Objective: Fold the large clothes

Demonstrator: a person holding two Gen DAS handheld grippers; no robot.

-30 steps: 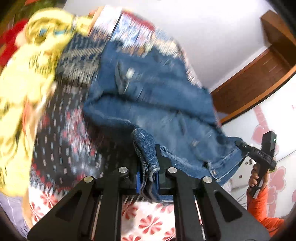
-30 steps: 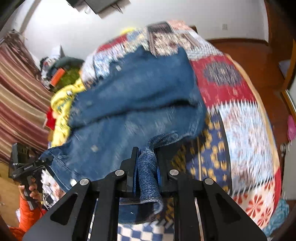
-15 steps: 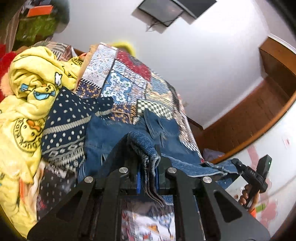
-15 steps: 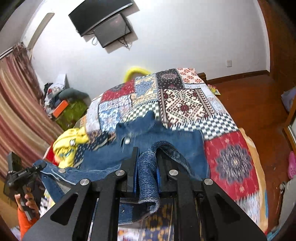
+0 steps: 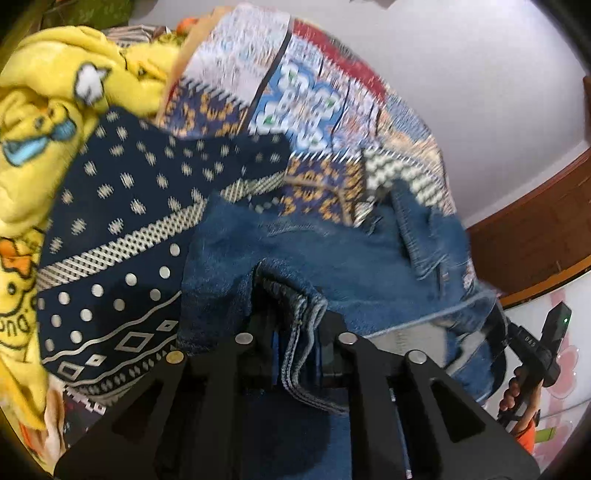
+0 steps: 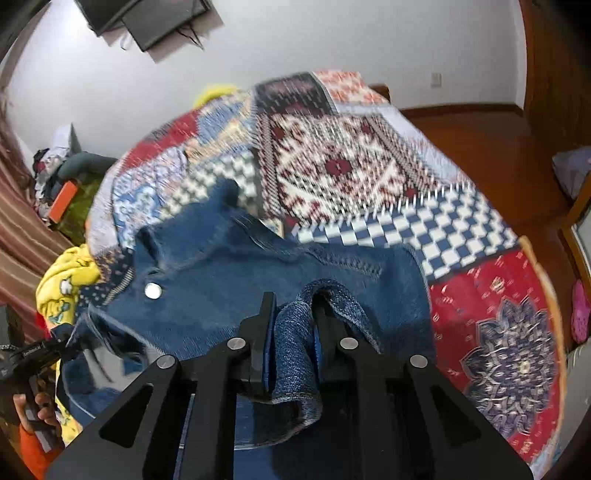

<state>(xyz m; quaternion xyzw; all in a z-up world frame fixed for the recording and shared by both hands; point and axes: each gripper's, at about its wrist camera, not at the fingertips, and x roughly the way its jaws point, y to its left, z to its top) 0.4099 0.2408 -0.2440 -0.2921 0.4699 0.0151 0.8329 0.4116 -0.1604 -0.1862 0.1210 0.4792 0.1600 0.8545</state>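
A blue denim jacket (image 5: 332, 258) hangs stretched between my two grippers above a patchwork bed cover (image 5: 306, 99). My left gripper (image 5: 297, 332) is shut on one bunched denim edge. My right gripper (image 6: 293, 317) is shut on another bunched denim edge; the jacket (image 6: 229, 280) spreads ahead of it, a metal button (image 6: 152, 290) showing. Each view shows the other gripper at its edge, the right gripper (image 5: 532, 354) at far right, the left gripper (image 6: 33, 350) at far left. The jacket's far end lies on the bed cover (image 6: 351, 162).
A yellow cartoon-print garment (image 5: 40, 122) and a dark navy patterned cloth (image 5: 122, 229) lie piled on the bed's left side. Wooden floor (image 6: 491, 147) and wooden furniture stand to the right. A wall-mounted TV (image 6: 147, 18) hangs on the far wall.
Both grippers lifted the jacket's near edge up and forward, then tilted down a little toward the bed. The jacket now spreads lower over the cover. Both grips stayed shut.
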